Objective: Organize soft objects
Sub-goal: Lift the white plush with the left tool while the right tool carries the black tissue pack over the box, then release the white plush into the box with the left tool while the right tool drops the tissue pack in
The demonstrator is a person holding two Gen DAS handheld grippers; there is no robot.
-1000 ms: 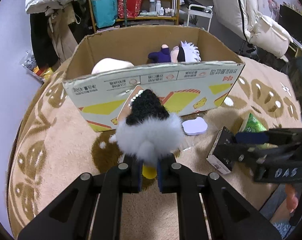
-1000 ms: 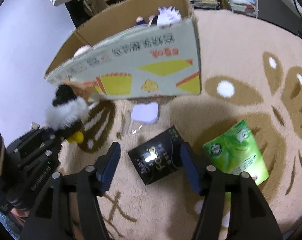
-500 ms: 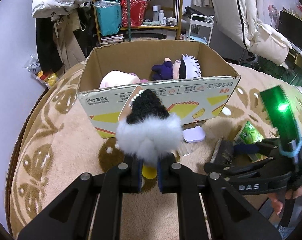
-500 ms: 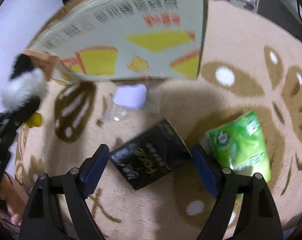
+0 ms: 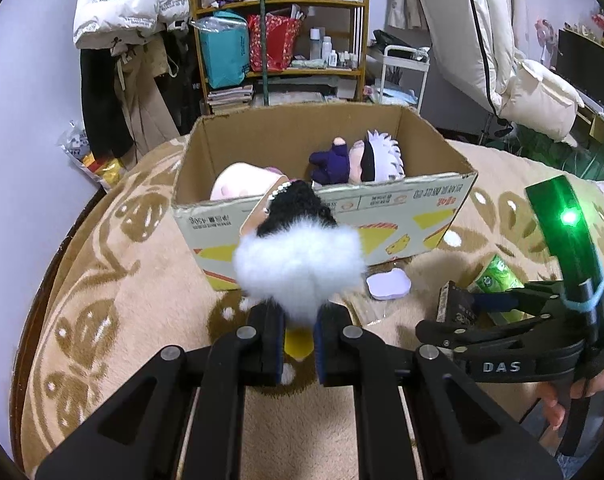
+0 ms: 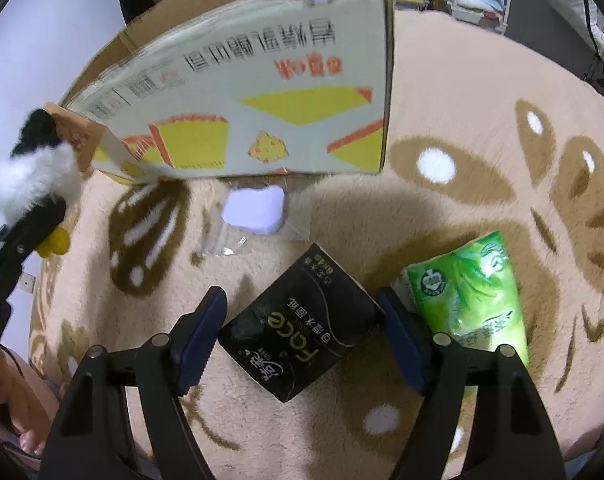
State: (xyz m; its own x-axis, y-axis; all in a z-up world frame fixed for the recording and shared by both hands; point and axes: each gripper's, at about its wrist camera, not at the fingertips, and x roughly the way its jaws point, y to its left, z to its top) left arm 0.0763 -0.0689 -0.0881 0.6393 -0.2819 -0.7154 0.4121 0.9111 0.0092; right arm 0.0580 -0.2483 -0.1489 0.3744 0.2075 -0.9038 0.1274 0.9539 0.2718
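Observation:
My left gripper (image 5: 299,336) is shut on a fluffy plush (image 5: 299,268) with white fur, a black top and yellow feet, held above the rug in front of the cardboard box (image 5: 382,216). The plush also shows at the left of the right wrist view (image 6: 33,176). Inside the box lie a pink plush (image 5: 237,182) and a white-haired doll in purple (image 5: 358,158). My right gripper (image 6: 302,332) is open, its jaws on either side of a black tissue pack (image 6: 302,328) lying on the rug.
A green tissue pack (image 6: 470,292) lies right of the black one. A lilac pad (image 6: 255,210) on clear plastic wrap lies by the box front. Shelves (image 5: 277,32), hanging coats and a white cart (image 5: 402,68) stand behind the box on the patterned rug (image 5: 101,280).
My left gripper has lifted the plush, so more of the box's inside shows. My right gripper has moved down around the black tissue pack.

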